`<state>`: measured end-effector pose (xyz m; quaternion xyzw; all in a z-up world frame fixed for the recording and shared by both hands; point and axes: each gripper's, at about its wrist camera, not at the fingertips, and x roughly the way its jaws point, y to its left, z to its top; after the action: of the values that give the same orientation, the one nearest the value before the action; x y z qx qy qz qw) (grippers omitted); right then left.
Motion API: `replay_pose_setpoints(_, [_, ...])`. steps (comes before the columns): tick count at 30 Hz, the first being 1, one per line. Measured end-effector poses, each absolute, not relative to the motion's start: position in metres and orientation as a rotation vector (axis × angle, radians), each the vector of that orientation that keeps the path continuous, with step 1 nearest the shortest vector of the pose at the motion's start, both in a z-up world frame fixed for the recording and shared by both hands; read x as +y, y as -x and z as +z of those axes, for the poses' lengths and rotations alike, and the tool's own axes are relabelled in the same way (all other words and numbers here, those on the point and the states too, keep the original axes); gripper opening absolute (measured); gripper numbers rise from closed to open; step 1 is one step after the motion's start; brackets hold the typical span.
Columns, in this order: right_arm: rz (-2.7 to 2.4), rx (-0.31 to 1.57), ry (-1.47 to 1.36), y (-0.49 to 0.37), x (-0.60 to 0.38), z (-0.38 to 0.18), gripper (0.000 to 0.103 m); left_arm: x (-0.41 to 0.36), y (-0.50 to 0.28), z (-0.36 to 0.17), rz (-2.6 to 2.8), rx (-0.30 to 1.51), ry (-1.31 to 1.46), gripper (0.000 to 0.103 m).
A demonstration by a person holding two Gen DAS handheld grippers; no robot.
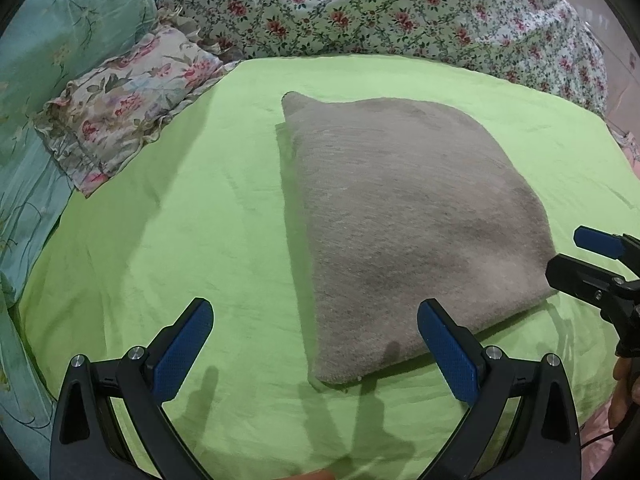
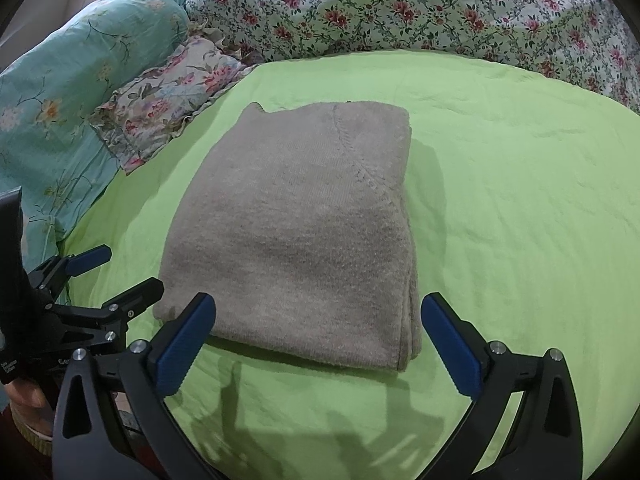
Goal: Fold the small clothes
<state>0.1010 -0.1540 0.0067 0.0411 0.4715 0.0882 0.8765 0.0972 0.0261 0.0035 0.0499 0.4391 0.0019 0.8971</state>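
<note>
Garment: grey knit sweater (image 2: 296, 236) lies folded square on the bed's green sheet (image 2: 520, 200). Left tongs (image 1: 314, 344) and right tongs (image 2: 318, 340) both gape, empty. Advice: withdraw clear without snagging the near edge. Floral quilt (image 2: 400, 4) and pillows (image 1: 132, 100) crowd the far side.

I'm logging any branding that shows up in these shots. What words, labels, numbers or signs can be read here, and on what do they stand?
White print on the black body of the left gripper, in the right wrist view: too small and cut off to read; only a fragment like "Ce" shows.
Folded grey garment, green sheet, floral bedding: no text.
</note>
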Motion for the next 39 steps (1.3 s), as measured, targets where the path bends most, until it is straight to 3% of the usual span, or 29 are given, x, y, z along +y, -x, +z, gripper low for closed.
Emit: replay_pose_setpoints(39, [0.206,0.997,-0.074,-0.118,-0.151,0.020,0.102,0.016,-0.101,0.026,0.024,0.883,-0.120,0.102])
